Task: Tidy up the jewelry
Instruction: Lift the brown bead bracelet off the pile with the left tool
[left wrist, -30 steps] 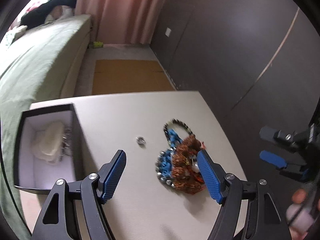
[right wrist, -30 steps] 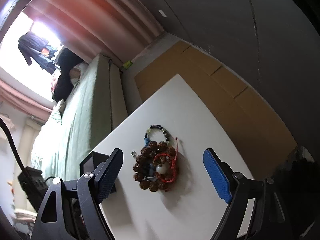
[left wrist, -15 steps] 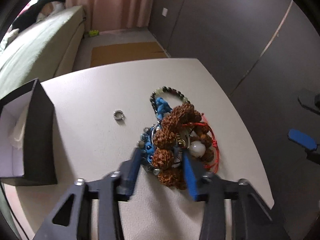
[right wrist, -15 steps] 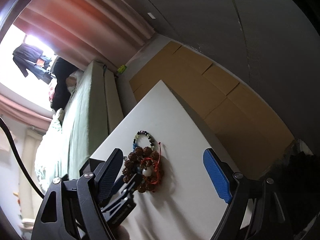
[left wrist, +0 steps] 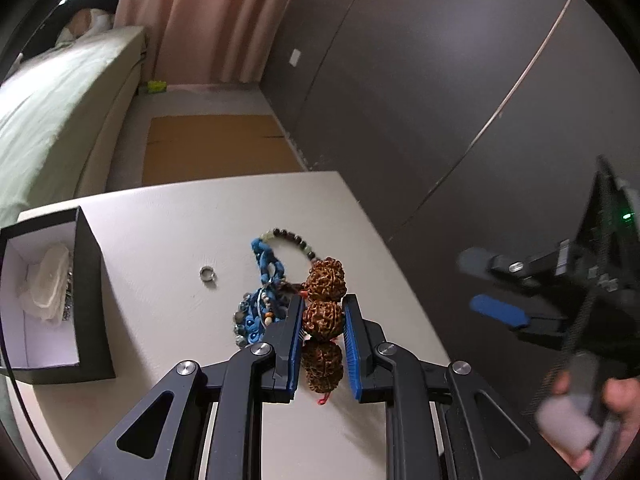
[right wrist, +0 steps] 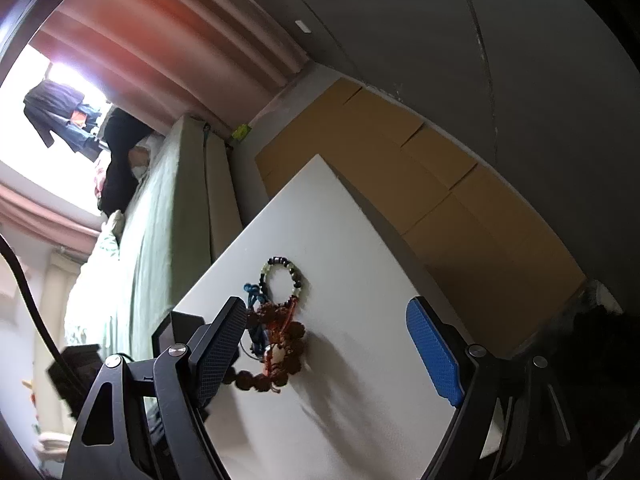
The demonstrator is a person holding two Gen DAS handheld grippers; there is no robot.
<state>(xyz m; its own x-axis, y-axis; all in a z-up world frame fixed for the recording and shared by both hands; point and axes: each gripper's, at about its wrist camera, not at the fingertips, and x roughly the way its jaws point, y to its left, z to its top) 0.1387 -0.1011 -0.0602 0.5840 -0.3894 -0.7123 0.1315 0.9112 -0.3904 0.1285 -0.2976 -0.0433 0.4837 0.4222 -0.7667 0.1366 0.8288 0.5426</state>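
Observation:
My left gripper (left wrist: 322,312) is shut on a brown seed-bead bracelet (left wrist: 325,300) and holds it just above the white table (left wrist: 168,232). Below it lie a blue cord bracelet (left wrist: 264,276) and a green-and-dark bead bracelet (left wrist: 294,238). A small silver ring (left wrist: 207,273) lies to their left. An open black box (left wrist: 48,300) with white lining stands at the table's left. My right gripper (right wrist: 328,344) is open and empty, above the table; the brown bracelet (right wrist: 280,356) and bead bracelet (right wrist: 284,276) show between its fingers.
A green sofa (left wrist: 48,120) runs along the left beyond the table. Brown cardboard (left wrist: 216,148) lies on the floor past the table's far edge. A dark wall (left wrist: 440,80) stands to the right. The right gripper shows in the left wrist view (left wrist: 496,312).
My left gripper came down over the jewelry pile, shut on the brown bracelet and lifted it off the pile. The right gripper stayed open and drifted slightly.

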